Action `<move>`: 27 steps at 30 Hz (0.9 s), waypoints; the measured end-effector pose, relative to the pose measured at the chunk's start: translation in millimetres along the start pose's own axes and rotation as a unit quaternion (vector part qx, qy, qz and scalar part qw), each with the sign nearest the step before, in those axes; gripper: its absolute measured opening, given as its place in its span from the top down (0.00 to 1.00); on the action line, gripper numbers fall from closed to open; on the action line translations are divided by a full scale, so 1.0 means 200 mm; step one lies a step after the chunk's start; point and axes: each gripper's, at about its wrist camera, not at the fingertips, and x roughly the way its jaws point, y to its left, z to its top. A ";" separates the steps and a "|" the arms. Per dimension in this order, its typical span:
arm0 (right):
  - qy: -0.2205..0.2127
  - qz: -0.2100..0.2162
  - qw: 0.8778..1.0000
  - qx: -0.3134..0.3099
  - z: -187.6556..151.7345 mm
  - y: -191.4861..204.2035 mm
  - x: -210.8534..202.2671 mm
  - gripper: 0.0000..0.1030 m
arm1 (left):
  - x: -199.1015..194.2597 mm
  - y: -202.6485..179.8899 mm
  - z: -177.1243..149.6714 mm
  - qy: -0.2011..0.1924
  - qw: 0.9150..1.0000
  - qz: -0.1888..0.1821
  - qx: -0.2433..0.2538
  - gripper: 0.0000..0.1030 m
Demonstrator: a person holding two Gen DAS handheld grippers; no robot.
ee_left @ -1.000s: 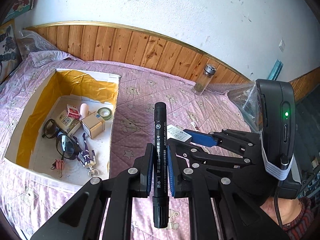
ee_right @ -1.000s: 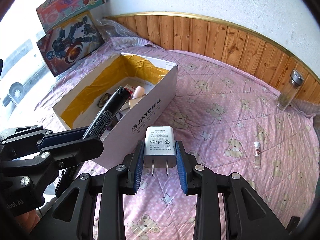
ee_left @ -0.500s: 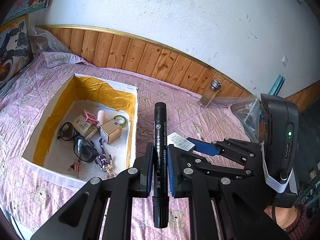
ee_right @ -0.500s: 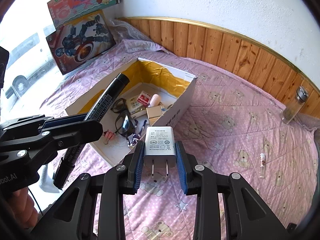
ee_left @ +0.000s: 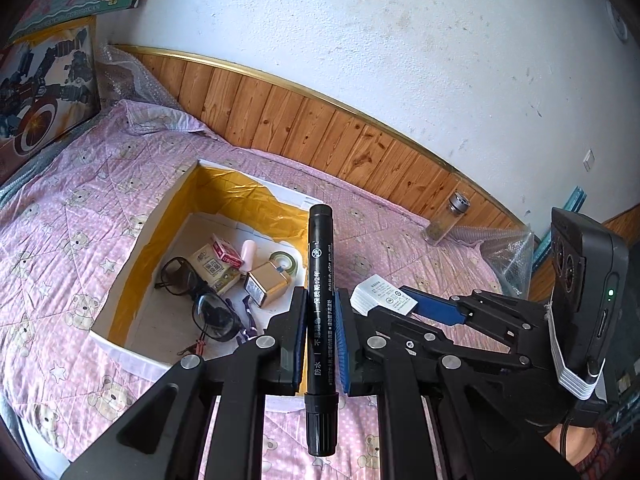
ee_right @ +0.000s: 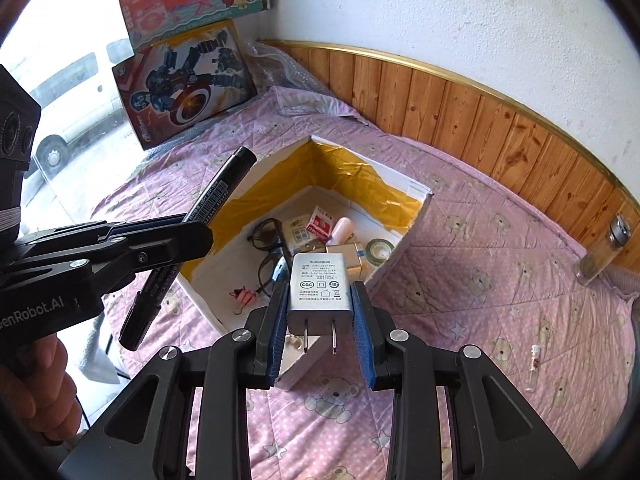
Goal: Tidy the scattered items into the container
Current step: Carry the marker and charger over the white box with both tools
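Observation:
My left gripper (ee_left: 319, 306) is shut on a black marker pen (ee_left: 319, 280), held upright between the blue pads; the same pen (ee_right: 200, 224) slants across the right wrist view. My right gripper (ee_right: 320, 300) is shut on a white charger plug (ee_right: 320, 284), prongs pointing toward the camera; the plug (ee_left: 380, 294) also shows in the left wrist view. Both hang above the near right corner of the white box with yellow lining (ee_left: 160, 216) (ee_right: 360, 172). It holds glasses (ee_left: 200, 292), small cartons, a tape roll and a clip.
A pink quilted bed cover (ee_right: 500, 280) lies under everything. A small glass vial (ee_right: 534, 360) lies on it at the right. A glass bottle (ee_left: 446, 220) (ee_right: 604, 252) stands by the wood panelling. Toy boxes (ee_right: 184, 84) lean at the far left by a window.
Both grippers have risen and moved left toward the box, which now sits more central and lower in both views. The marker and the plug stay gripped as before.

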 end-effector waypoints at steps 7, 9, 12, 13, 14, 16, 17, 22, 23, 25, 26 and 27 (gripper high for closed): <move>0.004 0.008 1.000 -0.013 0.08 0.05 0.08 0.69 | 0.00 0.15 0.05 -0.003 1.000 0.014 -0.022 0.87; 0.006 0.010 1.000 -0.017 0.10 0.06 0.11 0.69 | 0.00 0.19 0.06 -0.005 0.999 0.018 -0.027 0.87; 0.009 0.011 1.000 -0.021 0.14 0.06 0.15 0.69 | 0.01 0.25 0.08 -0.004 0.999 0.024 -0.034 0.87; 0.011 0.012 1.000 -0.023 0.15 0.06 0.16 0.69 | 0.01 0.27 0.09 -0.004 0.999 0.026 -0.036 0.87; 0.012 0.012 1.000 -0.024 0.16 0.06 0.18 0.69 | 0.02 0.28 0.10 -0.004 0.999 0.028 -0.038 0.87; 0.014 0.013 1.000 -0.025 0.18 0.06 0.21 0.69 | 0.03 0.31 0.11 -0.002 0.999 0.032 -0.043 0.87; 0.016 0.014 0.999 -0.025 0.19 0.05 0.22 0.69 | 0.04 0.32 0.11 0.000 0.998 0.034 -0.044 0.87; 0.022 0.013 0.999 -0.023 0.25 0.00 0.29 0.69 | 0.10 0.37 0.13 0.013 0.998 0.041 -0.046 0.87; 0.023 0.013 0.999 -0.022 0.26 -0.01 0.31 0.69 | 0.11 0.38 0.13 0.016 0.998 0.042 -0.047 0.87; 0.025 0.012 0.999 -0.021 0.28 -0.03 0.33 0.69 | 0.14 0.39 0.13 0.024 0.998 0.042 -0.046 0.87; 0.026 0.012 0.999 -0.020 0.29 -0.03 0.35 0.69 | 0.16 0.40 0.13 0.028 0.998 0.042 -0.045 0.87; 0.028 0.012 0.999 -0.020 0.30 -0.04 0.36 0.69 | 0.17 0.40 0.12 0.032 0.998 0.043 -0.044 0.87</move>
